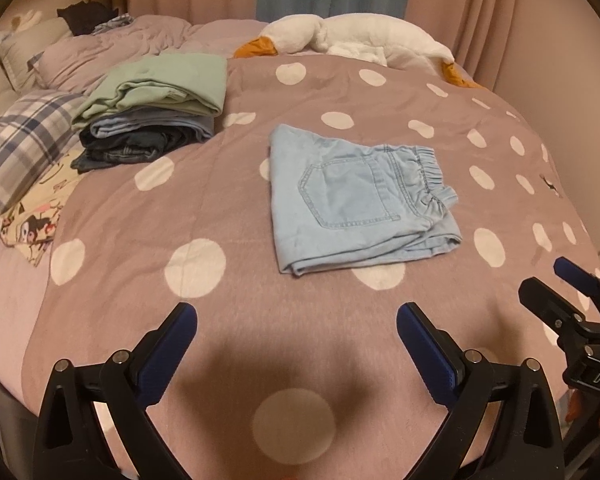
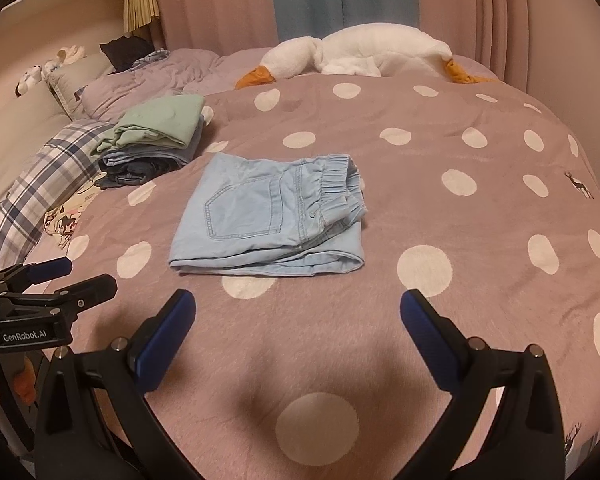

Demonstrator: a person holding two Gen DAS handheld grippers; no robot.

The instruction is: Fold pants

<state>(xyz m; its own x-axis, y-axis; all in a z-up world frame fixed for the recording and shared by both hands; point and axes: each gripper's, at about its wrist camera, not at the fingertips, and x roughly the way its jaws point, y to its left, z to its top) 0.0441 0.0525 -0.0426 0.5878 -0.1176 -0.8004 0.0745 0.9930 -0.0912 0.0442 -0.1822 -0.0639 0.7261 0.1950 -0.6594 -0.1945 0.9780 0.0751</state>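
Light blue denim pants [image 1: 355,200] [image 2: 268,220] lie folded into a flat rectangle on the pink polka-dot blanket [image 1: 220,208] [image 2: 439,200], back pocket up, elastic waistband to the right. My left gripper [image 1: 296,316] hovers open over bare blanket, nearer me than the pants, nothing between its fingers. My right gripper [image 2: 298,302] is likewise open and empty, just short of the pants' near edge. Each gripper shows in the other's view: the right one [image 1: 555,284] at the lower right, the left one [image 2: 76,276] at the lower left.
A stack of folded clothes [image 1: 152,108] [image 2: 156,140], green on top, sits at the back left. A plaid pillow [image 1: 24,144] [image 2: 48,184] and a printed cloth [image 1: 36,208] lie left. A white goose plush [image 1: 355,36] [image 2: 355,54] rests along the far edge before curtains.
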